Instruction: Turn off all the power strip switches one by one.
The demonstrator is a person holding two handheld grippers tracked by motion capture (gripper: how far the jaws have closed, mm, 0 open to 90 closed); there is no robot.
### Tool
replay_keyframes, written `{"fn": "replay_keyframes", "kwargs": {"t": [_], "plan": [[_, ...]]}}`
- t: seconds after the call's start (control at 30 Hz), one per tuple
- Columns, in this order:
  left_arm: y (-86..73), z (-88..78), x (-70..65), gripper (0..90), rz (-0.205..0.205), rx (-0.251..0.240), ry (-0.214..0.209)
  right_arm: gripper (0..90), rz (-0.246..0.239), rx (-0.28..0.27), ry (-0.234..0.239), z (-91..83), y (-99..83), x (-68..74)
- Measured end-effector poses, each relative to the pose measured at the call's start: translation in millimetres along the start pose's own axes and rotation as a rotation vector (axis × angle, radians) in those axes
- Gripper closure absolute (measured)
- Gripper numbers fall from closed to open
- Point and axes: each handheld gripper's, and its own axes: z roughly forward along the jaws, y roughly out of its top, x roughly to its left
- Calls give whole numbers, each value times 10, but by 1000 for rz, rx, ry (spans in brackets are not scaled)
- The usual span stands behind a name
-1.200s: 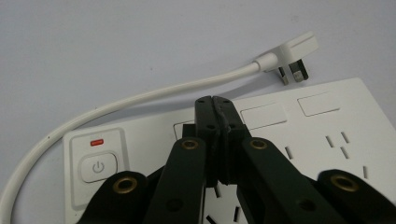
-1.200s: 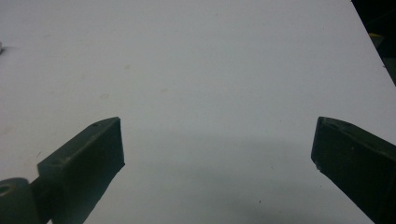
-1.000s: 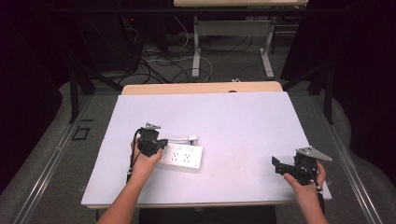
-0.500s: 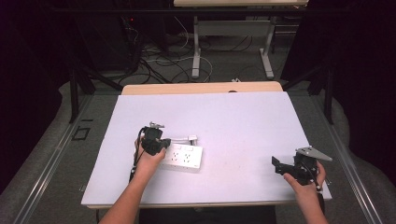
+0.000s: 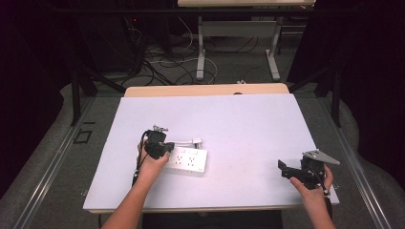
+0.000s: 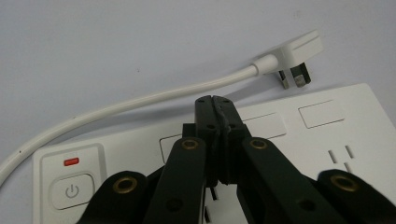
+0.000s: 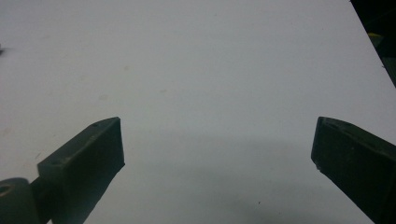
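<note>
Left gripper pressed shut over a white power strip; right gripper spread wide near the table's corner.

High view: the left gripper (image 5: 157, 145) sits left of centre at the left end of the white rectangular plastic power strip (image 5: 187, 161), a little farther right than a second ago, when it stood just off that end. The strip lies flat on the white table top (image 5: 239, 119). The right gripper (image 5: 305, 171) rests at lower right, well apart and unmoved. Left gripper view: its jaws are clenched together with nothing between them, tips above the strip beside the red-lit power switch (image 6: 71, 186); the white cord (image 6: 140, 100) curves to the white plug (image 6: 292, 60) at upper right, just beside the strip's edge. Right gripper view: the right gripper's jaws stand released, far apart, over bare table.
</note>
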Motion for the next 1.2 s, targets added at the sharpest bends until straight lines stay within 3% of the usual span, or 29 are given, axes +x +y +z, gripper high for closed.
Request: {"fn": "replay_keyframes", "kwargs": {"t": [0.77,1.2], "plan": [[-26,19,-33,900,24,2,12,18,8,-19,-3,15,-11,9],[-17,13,-27,900,3,7,3,22,3,-7,5,11,-10,4]]}}
